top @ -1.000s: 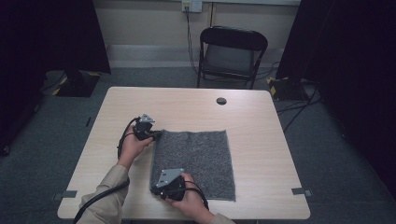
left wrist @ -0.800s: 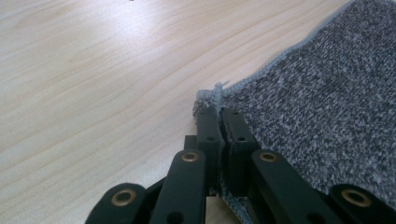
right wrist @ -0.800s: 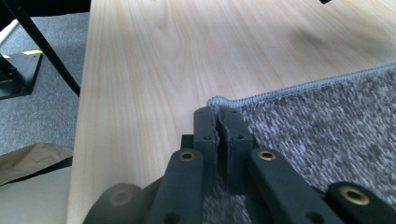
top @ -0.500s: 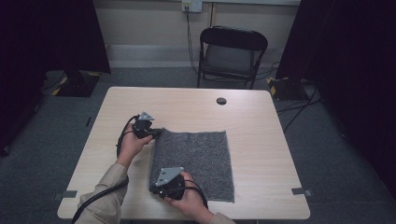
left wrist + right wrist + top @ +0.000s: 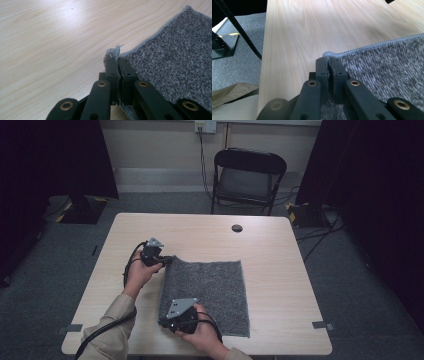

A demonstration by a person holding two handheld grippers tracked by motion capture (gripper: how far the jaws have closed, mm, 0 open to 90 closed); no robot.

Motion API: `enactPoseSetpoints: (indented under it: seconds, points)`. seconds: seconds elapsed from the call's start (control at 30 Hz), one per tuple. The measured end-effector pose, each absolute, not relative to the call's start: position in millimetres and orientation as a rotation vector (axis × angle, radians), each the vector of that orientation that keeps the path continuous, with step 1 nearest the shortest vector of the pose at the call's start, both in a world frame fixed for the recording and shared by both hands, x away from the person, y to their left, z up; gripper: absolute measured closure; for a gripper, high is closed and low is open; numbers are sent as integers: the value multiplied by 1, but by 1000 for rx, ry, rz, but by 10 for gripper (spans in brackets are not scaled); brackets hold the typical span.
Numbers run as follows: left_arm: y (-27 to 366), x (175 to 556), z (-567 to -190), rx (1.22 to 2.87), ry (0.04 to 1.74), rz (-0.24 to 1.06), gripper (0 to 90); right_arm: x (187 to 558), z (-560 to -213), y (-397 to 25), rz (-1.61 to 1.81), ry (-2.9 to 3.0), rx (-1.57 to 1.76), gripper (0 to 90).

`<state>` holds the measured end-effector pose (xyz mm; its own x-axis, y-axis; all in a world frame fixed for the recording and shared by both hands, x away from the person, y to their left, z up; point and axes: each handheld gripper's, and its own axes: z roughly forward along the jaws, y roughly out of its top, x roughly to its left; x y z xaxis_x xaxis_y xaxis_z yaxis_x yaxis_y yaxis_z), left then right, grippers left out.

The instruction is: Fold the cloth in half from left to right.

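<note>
Dim room edges, soft glare on table (image 5: 75,17), near fingers blurred.

Black tongs (image 5: 117,65) with brass rivets, grey plates; khaki sleeves (image 5: 110,332).

**Jaws pinched on the cloth's corner**

The right gripper (image 5: 328,65) has its two black jaws pressed together on the corner of the grey cloth (image 5: 387,65), whose pale stitched edge curls up just above them. Light wooden table (image 5: 294,37) stretches ahead; a black cable (image 5: 239,30) hangs over grey carpet (image 5: 237,50) at left.
</note>
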<state>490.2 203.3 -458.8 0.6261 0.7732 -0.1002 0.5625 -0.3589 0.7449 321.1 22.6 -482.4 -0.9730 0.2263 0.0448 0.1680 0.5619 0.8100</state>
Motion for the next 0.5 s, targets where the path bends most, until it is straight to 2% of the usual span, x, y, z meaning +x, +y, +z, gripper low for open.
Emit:
enactPoseSetpoints:
  seconds: [0.5]
  points:
    - [204,490,-448,2065,1039,339,875,321,-476,22,1411,2714,336,866]
